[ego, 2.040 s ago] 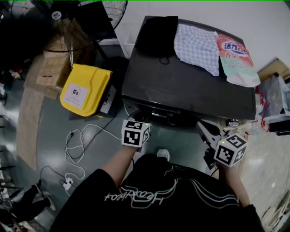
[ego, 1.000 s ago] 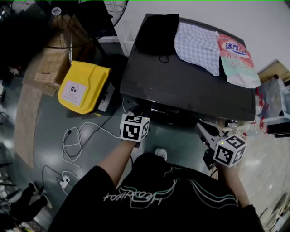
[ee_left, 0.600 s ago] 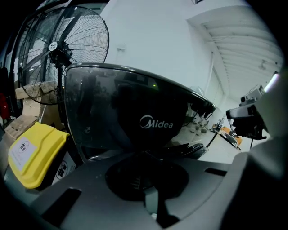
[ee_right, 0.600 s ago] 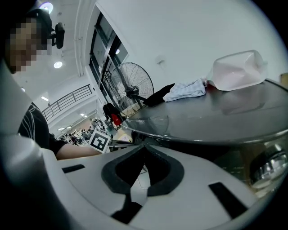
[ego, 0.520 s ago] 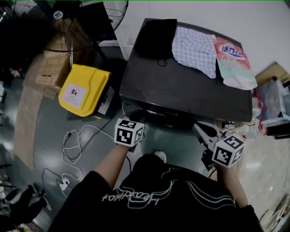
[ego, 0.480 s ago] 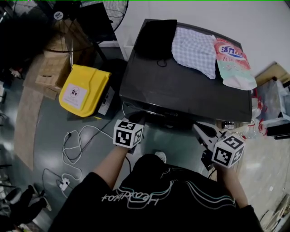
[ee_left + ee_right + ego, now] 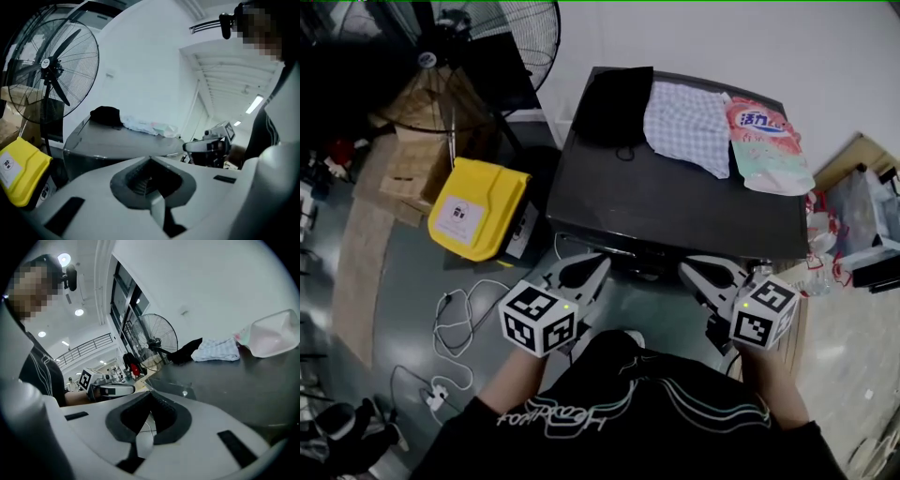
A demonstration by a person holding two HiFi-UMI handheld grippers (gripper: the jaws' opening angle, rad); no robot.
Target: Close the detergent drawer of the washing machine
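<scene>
The washing machine [image 7: 675,202] is a dark box seen from above. Its front face, where the detergent drawer sits, is hidden under the top's front edge [image 7: 614,249], so I cannot tell how the drawer stands. My left gripper [image 7: 592,264] is shut and empty, held just short of the front left edge. My right gripper [image 7: 692,270] is also shut and empty, near the front right. In the left gripper view the closed tips [image 7: 150,158] point over the machine's top [image 7: 122,143]. In the right gripper view the closed tips [image 7: 151,393] point at the top [image 7: 234,376].
On the machine's back lie a black cloth [image 7: 617,103], a checked cloth [image 7: 686,127] and a pink detergent pouch [image 7: 764,145]. A yellow case [image 7: 478,206] and a standing fan [image 7: 478,47] are on the left. White cables [image 7: 455,314] trail on the floor.
My left gripper has drawn back from the machine's front towards me and tilted up, so its jaws now show. The right gripper has shifted slightly left. The head view has moved.
</scene>
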